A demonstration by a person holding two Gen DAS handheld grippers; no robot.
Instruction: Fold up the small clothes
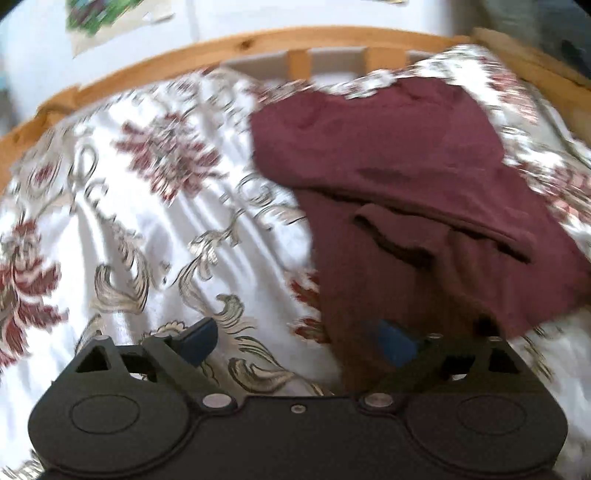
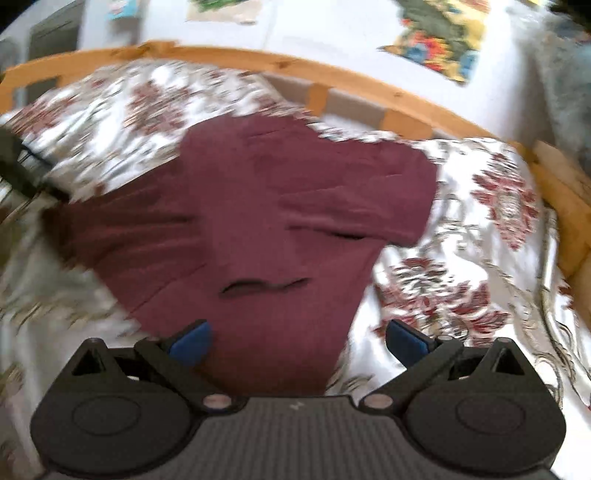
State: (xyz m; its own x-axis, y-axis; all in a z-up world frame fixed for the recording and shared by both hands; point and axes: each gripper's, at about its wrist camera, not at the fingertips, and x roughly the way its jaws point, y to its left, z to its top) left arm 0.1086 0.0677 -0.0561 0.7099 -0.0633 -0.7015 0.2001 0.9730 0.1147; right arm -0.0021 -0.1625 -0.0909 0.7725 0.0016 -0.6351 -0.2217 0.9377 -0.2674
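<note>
A small maroon garment (image 1: 399, 177) lies partly folded on a floral bedspread (image 1: 147, 229). In the left wrist view it fills the right half, and its near edge reaches down between the fingers. My left gripper (image 1: 299, 343) is open, just above the spread at the garment's near left edge. In the right wrist view the garment (image 2: 266, 229) lies centred, with a sleeve folded across it. My right gripper (image 2: 299, 341) is open, with the garment's near end between its blue pads (image 2: 192, 343). Both views are motion-blurred.
A curved wooden bed rail (image 1: 258, 40) bounds the far side of the bedspread, also in the right wrist view (image 2: 332, 77). Behind it is a white wall with colourful pictures (image 2: 443, 33). A dark object (image 2: 18, 170) lies at the left edge of the bed.
</note>
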